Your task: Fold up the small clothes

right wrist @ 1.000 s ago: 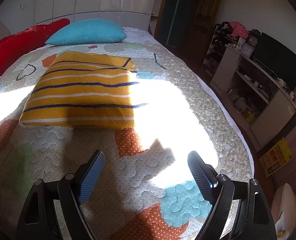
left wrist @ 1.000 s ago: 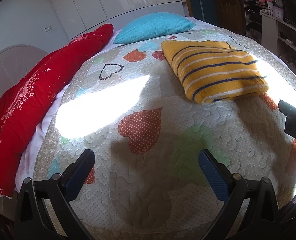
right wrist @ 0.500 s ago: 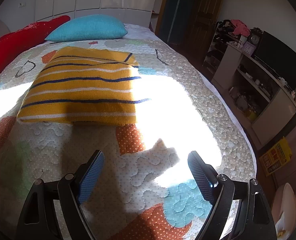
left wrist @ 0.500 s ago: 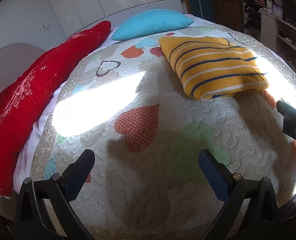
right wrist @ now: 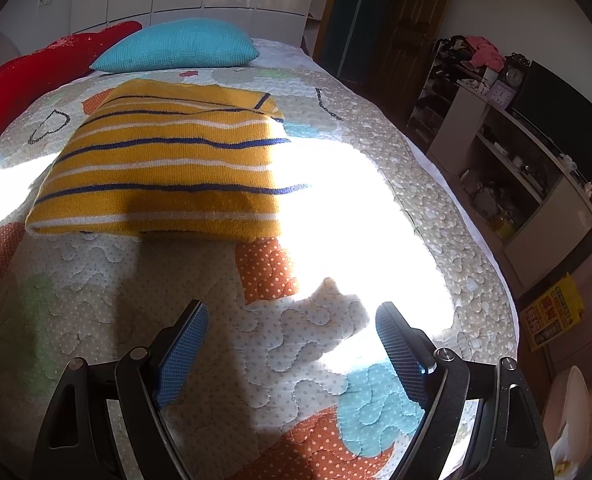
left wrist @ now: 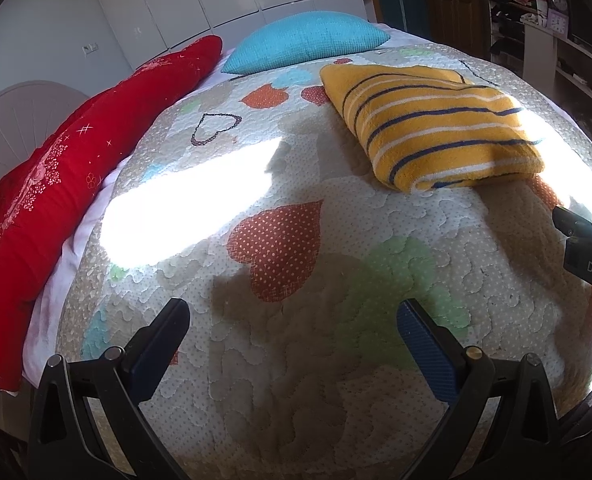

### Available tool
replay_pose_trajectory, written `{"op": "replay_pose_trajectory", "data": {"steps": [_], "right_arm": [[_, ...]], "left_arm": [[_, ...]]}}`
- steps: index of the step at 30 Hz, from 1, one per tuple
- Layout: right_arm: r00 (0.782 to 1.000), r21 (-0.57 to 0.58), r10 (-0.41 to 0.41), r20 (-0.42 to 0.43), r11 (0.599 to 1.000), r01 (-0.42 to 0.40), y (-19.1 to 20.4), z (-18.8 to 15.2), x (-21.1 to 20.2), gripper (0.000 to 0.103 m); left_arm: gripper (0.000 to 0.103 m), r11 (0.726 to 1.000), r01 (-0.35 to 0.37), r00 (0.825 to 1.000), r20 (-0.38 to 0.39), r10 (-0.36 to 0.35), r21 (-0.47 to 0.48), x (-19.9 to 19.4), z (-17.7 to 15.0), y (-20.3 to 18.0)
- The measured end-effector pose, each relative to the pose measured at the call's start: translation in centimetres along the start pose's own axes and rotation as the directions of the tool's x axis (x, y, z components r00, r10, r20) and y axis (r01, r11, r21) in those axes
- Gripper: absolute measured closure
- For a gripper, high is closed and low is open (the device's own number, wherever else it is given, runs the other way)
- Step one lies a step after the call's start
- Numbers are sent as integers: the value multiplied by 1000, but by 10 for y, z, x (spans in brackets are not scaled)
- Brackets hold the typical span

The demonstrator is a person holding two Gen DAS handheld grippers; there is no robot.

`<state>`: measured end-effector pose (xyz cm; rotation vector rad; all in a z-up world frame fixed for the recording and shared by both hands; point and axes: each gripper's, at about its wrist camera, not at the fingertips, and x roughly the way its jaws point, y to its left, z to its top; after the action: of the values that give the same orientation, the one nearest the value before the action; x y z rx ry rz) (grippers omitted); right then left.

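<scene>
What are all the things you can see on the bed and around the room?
striped garment: one, yellow with navy and white stripes, folded flat on the quilt
quilt: one, beige with coloured hearts, covering the bed
pillow: one, turquoise, at the head of the bed
red bedding: one long bundle, red with pale sparkles, along the bed's left edge
clocks: two, one lilac and one dark, on the shelf unit by the wall
pink cloth: one, pink, on top of the shelves
left claw: one, black with blue pads, open, above the quilt
right claw: one, black with blue pads, open, above the quilt
</scene>
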<state>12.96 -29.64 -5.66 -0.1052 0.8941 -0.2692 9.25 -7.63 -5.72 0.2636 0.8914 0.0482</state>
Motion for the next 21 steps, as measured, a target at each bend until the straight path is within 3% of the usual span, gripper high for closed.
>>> {"op": "replay_pose_trajectory", "data": {"steps": [8,13,17,21], "right_arm": [[1000,-1,3,-1,1000,-3,4,0,2,14],[996,69,50,80,996,-56,-11,10,-16,14],[979,85,111,171,988,-126,-18,40,-29,14],[953,17,198,230,978,-207,-3,76,-23,18]], "left_arm": [[0,1000,0,1000,-15,0,-9,6,-2,3],[0,1000,-2,1000,-17,2,-12,7,-1,4],[0,1000,-2,1000,-16,2,-17,6,-1,5],[0,1000,-4,1000,-15,4,-22,5,-2,7]]}}
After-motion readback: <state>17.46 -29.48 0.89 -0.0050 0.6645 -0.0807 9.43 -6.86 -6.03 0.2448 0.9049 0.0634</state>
